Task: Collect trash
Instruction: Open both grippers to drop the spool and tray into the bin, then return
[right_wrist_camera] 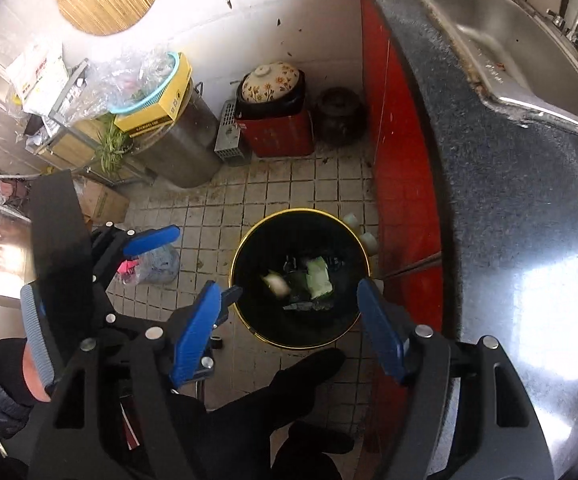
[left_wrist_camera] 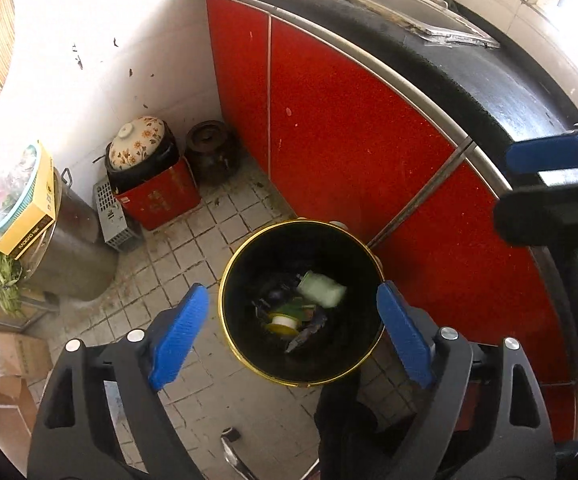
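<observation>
**A:** Grimy white floor tiles (left_wrist_camera: 193, 248) under you, red cabinet doors (left_wrist_camera: 349, 140) beside. Your round black trash bin with the gold rim (left_wrist_camera: 225, 312) stands on the floor, touching or just beside the cabinet. Inside: a pale green soft packet (left_wrist_camera: 321, 289), a small white-and-yellow round piece (left_wrist_camera: 281, 322), dark scraps.

**B:** Tool state?

**A:** Your left gripper (left_wrist_camera: 293, 334) and right gripper (right_wrist_camera: 289, 320) both hang above the bin, jaws spread wide, nothing between the blue pads (left_wrist_camera: 177, 340).

**B:** Anything left to grab?

**A:** Maybe the grey plastic bag with pink contents (right_wrist_camera: 155, 266) on the tiles left of the bin. Looks light, limp, slippery. You'd pinch a bunched fold near its top, not the flat side. Contents unclear, so squeeze gently.
</observation>
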{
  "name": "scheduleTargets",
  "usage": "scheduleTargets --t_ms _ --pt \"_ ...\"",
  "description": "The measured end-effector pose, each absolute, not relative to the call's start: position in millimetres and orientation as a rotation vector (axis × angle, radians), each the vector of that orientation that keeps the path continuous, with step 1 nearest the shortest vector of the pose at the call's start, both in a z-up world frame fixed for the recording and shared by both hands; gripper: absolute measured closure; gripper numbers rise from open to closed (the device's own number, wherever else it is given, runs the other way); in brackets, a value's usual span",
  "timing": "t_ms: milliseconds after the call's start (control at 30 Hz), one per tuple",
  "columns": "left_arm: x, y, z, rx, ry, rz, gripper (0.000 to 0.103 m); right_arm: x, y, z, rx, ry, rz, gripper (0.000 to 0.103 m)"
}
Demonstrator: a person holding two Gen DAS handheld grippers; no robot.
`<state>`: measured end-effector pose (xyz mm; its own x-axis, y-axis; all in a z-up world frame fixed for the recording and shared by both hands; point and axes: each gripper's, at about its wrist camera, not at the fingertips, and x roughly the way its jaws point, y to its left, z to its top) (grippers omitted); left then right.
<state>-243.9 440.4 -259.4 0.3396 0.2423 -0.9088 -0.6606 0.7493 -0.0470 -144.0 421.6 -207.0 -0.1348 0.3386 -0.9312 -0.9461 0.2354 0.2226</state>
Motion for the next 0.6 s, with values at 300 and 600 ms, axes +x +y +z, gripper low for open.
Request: scheduleTargets --t_ms 300,600 --pt "-205 398 -199 -0.277 1.032 0.487 0.008 -97 318 -132 -0.536 1.09 1.112 0.018" --pt "-81 257 -134 0.011 0.929 0.045 0.007 -34 99 -67 -0.255 0.998 0.651 0.017"
